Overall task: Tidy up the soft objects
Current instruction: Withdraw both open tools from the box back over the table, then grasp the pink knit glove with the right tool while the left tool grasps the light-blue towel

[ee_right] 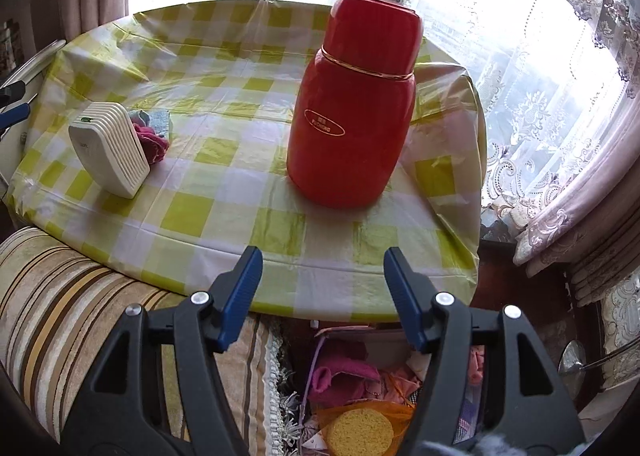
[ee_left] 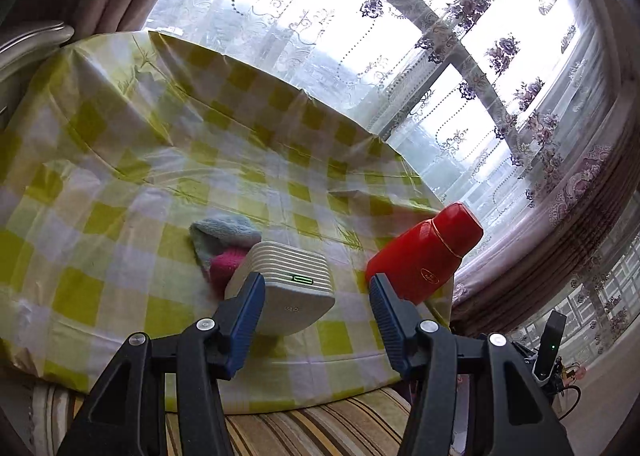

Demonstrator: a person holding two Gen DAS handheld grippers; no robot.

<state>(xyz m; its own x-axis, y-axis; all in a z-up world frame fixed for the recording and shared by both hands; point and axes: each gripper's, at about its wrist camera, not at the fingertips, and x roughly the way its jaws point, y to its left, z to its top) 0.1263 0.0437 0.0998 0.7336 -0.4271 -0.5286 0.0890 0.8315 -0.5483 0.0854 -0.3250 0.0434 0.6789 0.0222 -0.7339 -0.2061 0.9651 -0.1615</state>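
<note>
Here both grippers hang at the near edge of a round table covered by a yellow-and-white checked cloth (ee_left: 120, 160), each with its blue-padded jaws spread wide and nothing between them.

Ahead of the left gripper (ee_left: 318, 298), a white ribbed box (ee_left: 282, 288) with a small green light stands on the cloth, its near corner partly behind the left-hand jaw's tip. Just past that box, touching its far side, lies a soft pile: a pale blue fluffy cloth (ee_left: 222, 234) with a pink cloth (ee_left: 224, 264) tucked against it. Beyond the right-hand jaw stands a red flask (ee_left: 424, 252), upright on the cloth (the lens tilts it) and well apart from the box.

The right gripper (ee_right: 323, 274) faces the same red flask (ee_right: 352, 112), which stands straight ahead of its gap, farther in on the table. Far off to the left of its jaws are the white box (ee_right: 108, 148) and, touching it on the far side, the pink cloth (ee_right: 154, 142) and a bit of the blue one (ee_right: 158, 118). Below the jaws, under the table edge, an open container whose walls are mostly hidden holds more soft items: a pink fabric (ee_right: 340, 376) and a round yellow sponge (ee_right: 360, 432). A striped cushion (ee_right: 60, 316) sits left of the jaws.
</note>
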